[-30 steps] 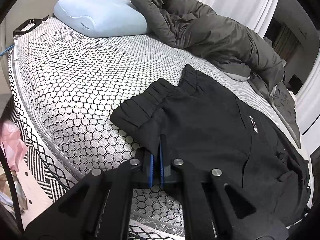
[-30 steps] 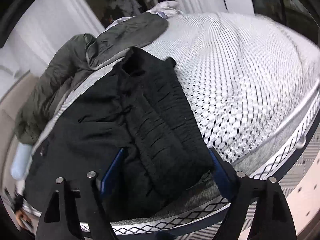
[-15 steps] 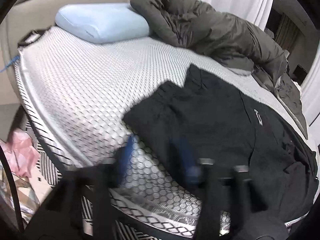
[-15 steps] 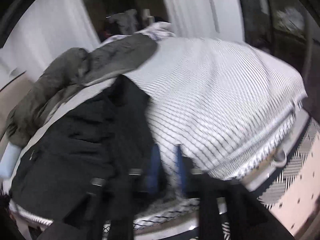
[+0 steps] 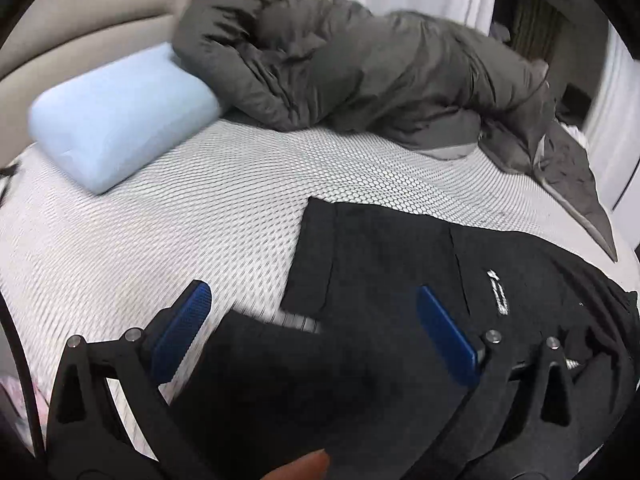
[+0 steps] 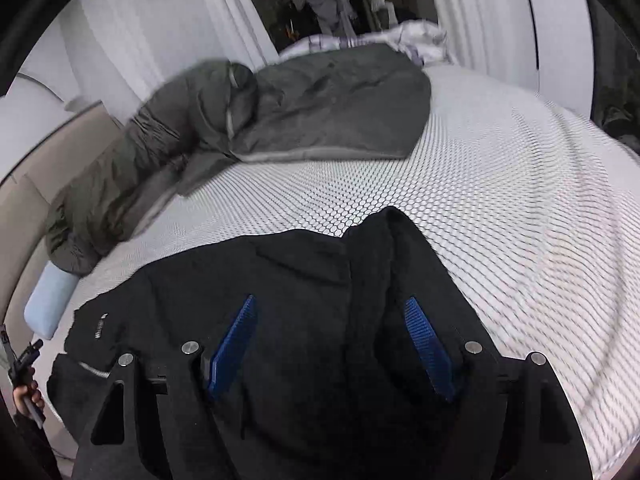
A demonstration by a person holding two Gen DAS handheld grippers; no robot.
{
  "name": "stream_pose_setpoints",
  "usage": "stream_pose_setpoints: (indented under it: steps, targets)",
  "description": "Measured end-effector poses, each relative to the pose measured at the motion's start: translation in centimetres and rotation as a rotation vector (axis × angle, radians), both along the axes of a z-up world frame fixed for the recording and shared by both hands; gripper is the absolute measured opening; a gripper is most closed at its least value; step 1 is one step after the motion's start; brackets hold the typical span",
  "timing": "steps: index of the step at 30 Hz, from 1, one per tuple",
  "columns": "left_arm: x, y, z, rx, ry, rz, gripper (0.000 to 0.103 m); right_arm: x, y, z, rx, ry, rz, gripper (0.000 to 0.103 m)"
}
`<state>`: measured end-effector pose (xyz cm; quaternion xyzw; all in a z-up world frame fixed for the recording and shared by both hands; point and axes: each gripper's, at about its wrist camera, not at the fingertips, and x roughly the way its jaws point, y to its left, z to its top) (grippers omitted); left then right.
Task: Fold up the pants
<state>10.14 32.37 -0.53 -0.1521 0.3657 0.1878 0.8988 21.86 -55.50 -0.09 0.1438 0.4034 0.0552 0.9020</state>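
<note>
pants [image 5: 400, 280] on bed [image 5: 160, 220] | left claw [image 5: 312, 312] just spread | right claw [image 6: 332, 316] just spread, unpinched

You see bed [image 5: 168, 216] with white honeycomb cover. Blue pillow [image 5: 120, 116] by beige headboard [image 5: 80, 28]. Grey duvet [image 5: 360, 80] bunched along far edge, touching pillow. White curtains [image 6: 132, 40] behind. Pale bedding [image 6: 400, 38] beyond duvet.

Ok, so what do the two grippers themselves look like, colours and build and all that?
Both look alike. The left gripper and right gripper each have two matte black fingers with triangular cut-outs and silver round bolt heads. The pads on the inner faces are bright blue with a fine dotted texture. No cables or markings show on either.
</note>
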Motion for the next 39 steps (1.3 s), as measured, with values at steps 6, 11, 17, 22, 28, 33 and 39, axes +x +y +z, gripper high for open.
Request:
stream_pose_setpoints:
  steps: [6, 11, 17, 22, 28, 33, 39]
  targets:
    - [9.6, 3.3, -5.0, -0.091, 0.218, -0.084, 0.084, 6.4, 0.1, -3.0, -0.066, 0.122, -0.004, 0.078]
    - [14.5, 4.5, -7.9, -0.116, 0.355, -0.108, 0.063, 9.4, -1.3, -5.9, 0.012, 0.192, 0.003, 0.067]
    - [16.7, 4.5, -6.0, -0.025, 0.311, -0.126, 0.017, 12.6, -1.3, -7.3, -0.003, 0.208, 0.068, 0.006]
    - [19.2, 6.2, -4.8, -0.037, 0.276, -0.028, 0.011, 15.9, -0.7, -5.3, -0.08, 0.124, 0.027, 0.006]
    - [19.3, 5.8, -4.0, -0.054, 0.243, -0.001, 0.022, 16.4, -0.6, -4.4, -0.115, 0.136, -0.003, 0.022]
    - [11.8, 5.1, -0.4, 0.005, 0.141, -0.011, 0.083, 7.9, -1.8, 0.1, -0.212, 0.019, -0.069, 0.085]
    - [0.2, 0.7, 3.7, 0.029, -0.012, -0.069, 0.102, -6.0, -2.2, 2.9, -0.122, -0.113, -0.088, 0.101]
